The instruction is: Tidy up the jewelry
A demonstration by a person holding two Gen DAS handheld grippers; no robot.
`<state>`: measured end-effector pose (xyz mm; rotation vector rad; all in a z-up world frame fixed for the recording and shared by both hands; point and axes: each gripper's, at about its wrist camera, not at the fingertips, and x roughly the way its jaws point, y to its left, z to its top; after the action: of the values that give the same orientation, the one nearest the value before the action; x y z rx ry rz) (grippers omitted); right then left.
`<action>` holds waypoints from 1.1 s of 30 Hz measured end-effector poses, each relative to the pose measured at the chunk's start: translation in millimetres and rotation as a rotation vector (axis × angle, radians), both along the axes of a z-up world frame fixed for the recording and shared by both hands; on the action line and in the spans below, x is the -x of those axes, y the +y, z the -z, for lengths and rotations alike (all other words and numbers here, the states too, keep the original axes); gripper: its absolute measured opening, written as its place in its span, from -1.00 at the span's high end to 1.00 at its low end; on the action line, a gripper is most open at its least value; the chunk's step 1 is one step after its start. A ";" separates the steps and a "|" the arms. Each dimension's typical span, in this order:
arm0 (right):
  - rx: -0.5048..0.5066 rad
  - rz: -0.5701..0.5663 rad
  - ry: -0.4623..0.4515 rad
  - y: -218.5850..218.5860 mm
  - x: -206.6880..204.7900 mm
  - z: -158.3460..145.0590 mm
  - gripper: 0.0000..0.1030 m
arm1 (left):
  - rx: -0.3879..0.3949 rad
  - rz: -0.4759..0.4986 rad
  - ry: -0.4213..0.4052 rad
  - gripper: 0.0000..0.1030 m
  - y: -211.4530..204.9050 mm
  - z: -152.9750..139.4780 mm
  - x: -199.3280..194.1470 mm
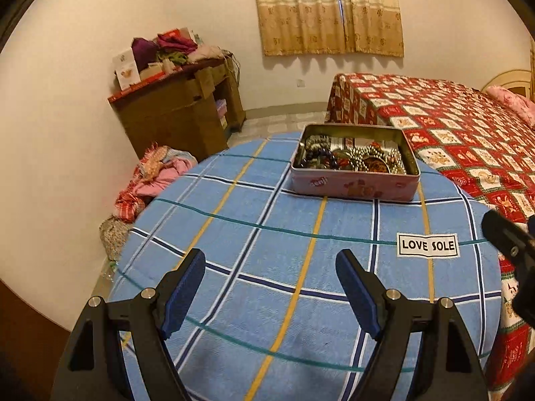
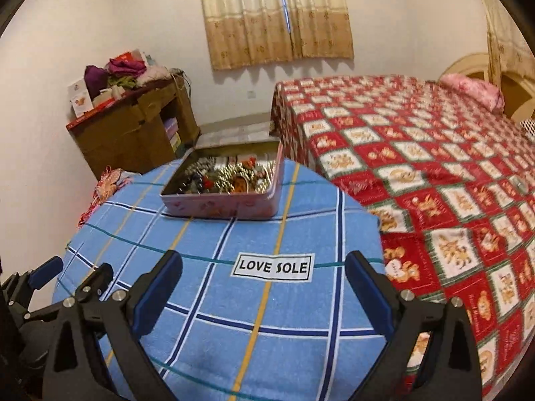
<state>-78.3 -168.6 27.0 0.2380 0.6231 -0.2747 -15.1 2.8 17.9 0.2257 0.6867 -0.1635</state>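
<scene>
1. The left gripper (image 1: 271, 267) is nearest its camera, blue-padded fingers spread wide and holding nothing, above the near edge of the table (image 1: 234, 300) under its blue checked cloth (image 1: 284, 220).
2. The right gripper (image 2: 264, 272) hangs the same way over the near right part of the table, fingers spread and empty, just beside the left one.
3. A white label (image 2: 272, 266) sewn on the cloth reads "LOVE SOLE" in black capitals; it lies between the right gripper's fingertips in the right wrist view.
4. At the far edge of the table stands an open pink tin (image 1: 354, 187) with small printed figures on its wall, too blurred to read. The jewelry (image 1: 351, 158) lies heaped inside it: dark beads to the left, gold spiky pieces to the right, all tangled together.
5. None of the jewelry lies out on the cloth, which fits either a heap awaiting sorting or pieces gathered back in.
6. In my judgement, any pick from the tin wants a steep approach over the near wall and a pinch on a single strand, since the beads look likely to drag neighbours along.
7. Beyond the table are a bed (image 2: 434, 167) with a red patterned cover and a curtain (image 1: 329, 10).
</scene>
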 end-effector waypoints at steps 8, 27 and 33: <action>0.042 0.016 -0.129 7.7 19.9 -39.3 -1.00 | 0.075 -0.026 -0.093 -0.56 15.6 -38.1 14.1; 0.079 0.029 -0.260 12.2 28.9 -69.0 -1.00 | 0.089 -0.009 -0.243 -0.57 12.5 -80.5 32.1; 0.068 0.034 -0.253 9.1 28.4 -66.2 -1.00 | 0.088 -0.026 -0.237 -0.57 15.2 -79.3 30.8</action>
<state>-106.7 -159.5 93.3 0.2138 0.3596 -0.2924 -45.9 17.9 97.3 0.1485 0.4460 -0.1389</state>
